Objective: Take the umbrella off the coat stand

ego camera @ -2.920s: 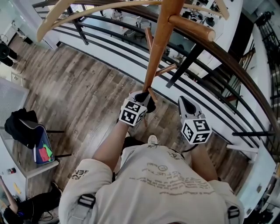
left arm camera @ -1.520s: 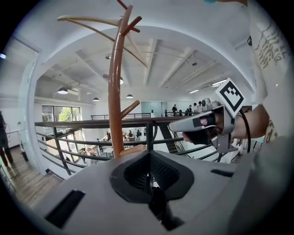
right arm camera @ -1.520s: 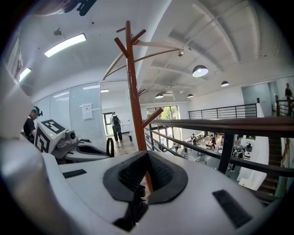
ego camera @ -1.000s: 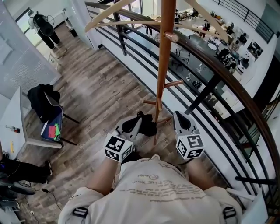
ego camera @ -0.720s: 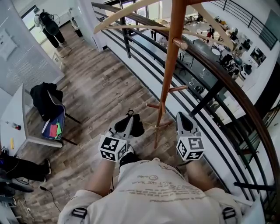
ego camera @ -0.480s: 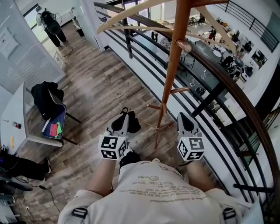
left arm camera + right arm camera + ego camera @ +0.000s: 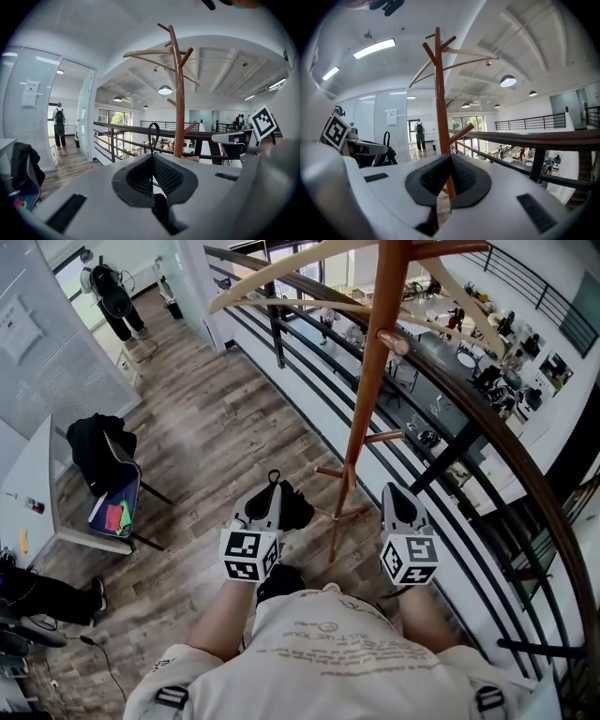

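Observation:
The brown wooden coat stand (image 7: pixel 364 418) rises in front of me, its pole ahead in the left gripper view (image 7: pixel 178 103) and the right gripper view (image 7: pixel 439 93). My left gripper (image 7: pixel 270 497) is left of the pole, shut on the small black folded umbrella (image 7: pixel 294 509). In the left gripper view the umbrella (image 7: pixel 160 208) sits between the closed jaws of that gripper (image 7: pixel 152 159), and its strap loop (image 7: pixel 153 148) sticks up past them. My right gripper (image 7: pixel 395 493) is just right of the pole, shut and holding nothing (image 7: pixel 450 159).
A dark railing with a wooden handrail (image 7: pixel 487 437) curves behind the stand, with a drop to a lower floor beyond. A chair with a black bag (image 7: pixel 94 451) and a white table (image 7: pixel 37 512) stand at the left. A person (image 7: pixel 111 292) stands far off.
The left gripper, which was at the stand's pole, has drawn back and to the left with the umbrella in it. The right gripper has stayed beside the pole.

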